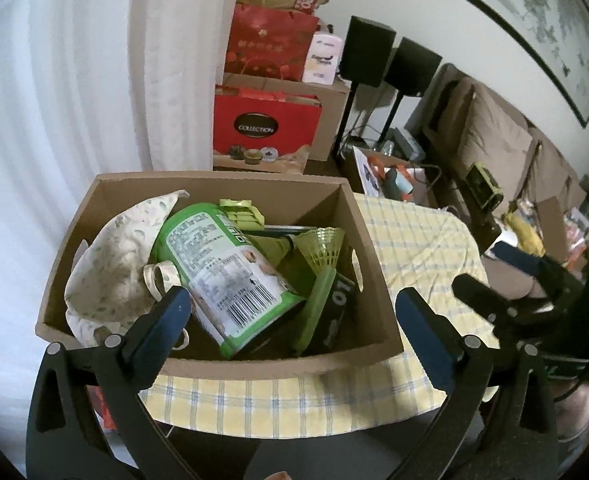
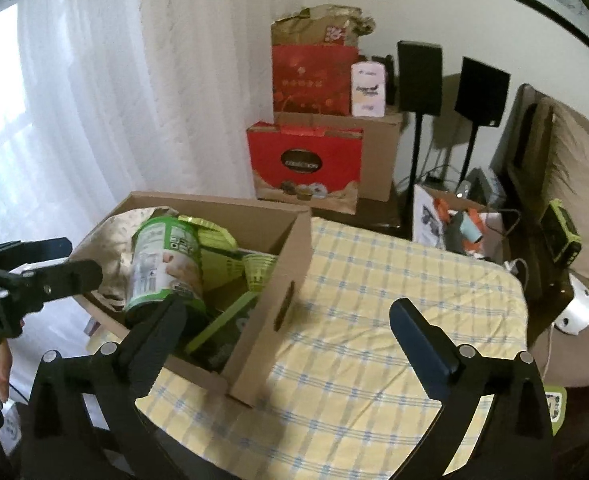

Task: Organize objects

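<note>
A cardboard box (image 1: 378,280) stands on a table with a yellow checked cloth (image 1: 414,240). In it lie a green labelled can (image 1: 222,268), a pale patterned cloth bag (image 1: 110,256), a yellow-green shuttlecock (image 1: 322,246), a green clip (image 1: 246,216) and a green-edged black case (image 1: 326,312). My left gripper (image 1: 290,316) is open and empty, just above the box's near edge. My right gripper (image 2: 290,324) is open and empty, over the box's right wall (image 2: 270,300) and the cloth (image 2: 374,300). The can (image 2: 162,264) shows in the right wrist view too.
Red gift bags (image 1: 266,124) and cardboard boxes are stacked by the wall behind the table. Two black speakers (image 1: 390,60) stand on poles. A brown sofa (image 1: 494,136) with clutter is at the right. White curtains hang at the left.
</note>
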`<state>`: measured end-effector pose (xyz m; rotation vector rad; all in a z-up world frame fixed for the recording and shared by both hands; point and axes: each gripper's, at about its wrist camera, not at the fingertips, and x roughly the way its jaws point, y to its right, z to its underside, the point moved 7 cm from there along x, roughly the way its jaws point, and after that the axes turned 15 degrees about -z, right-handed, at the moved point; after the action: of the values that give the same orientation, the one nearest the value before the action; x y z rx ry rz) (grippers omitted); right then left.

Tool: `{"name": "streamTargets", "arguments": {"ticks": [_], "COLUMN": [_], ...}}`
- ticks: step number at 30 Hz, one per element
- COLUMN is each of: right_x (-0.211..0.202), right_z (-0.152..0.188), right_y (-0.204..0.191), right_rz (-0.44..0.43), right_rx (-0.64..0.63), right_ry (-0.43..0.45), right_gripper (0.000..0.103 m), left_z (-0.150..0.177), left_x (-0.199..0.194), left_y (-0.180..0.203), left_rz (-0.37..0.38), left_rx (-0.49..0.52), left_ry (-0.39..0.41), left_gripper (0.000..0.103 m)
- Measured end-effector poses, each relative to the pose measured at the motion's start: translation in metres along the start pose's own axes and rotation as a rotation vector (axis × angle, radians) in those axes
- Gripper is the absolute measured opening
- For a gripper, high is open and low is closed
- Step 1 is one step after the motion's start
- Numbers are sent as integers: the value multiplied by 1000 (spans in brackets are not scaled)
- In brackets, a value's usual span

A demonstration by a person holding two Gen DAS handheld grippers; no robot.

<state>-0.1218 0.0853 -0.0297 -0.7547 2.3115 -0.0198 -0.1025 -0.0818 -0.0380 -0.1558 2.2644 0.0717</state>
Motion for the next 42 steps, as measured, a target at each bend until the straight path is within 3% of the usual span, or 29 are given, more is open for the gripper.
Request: {"name": "streamTargets", "arguments": {"ticks": [7,19,34,42], "right_x": [-21,-54,-82,-92], "right_z": [12,43,72,83], "right_y": [11,35,33,29], "right_rz": [29,85,140,163], "right_rx": [24,70,82,86], "right_ry": [15,32,68,85], "right_gripper": [102,103,103,103], "left_z": [15,38,61,73], "left_x": [-11,-21,-30,-33], "left_y": [26,62,71,76], "left_rz": [-19,6,4,-61], "left_rx": [70,105,87,102], "left_ry": [38,66,85,131], "left_gripper": [103,103,103,103]}}
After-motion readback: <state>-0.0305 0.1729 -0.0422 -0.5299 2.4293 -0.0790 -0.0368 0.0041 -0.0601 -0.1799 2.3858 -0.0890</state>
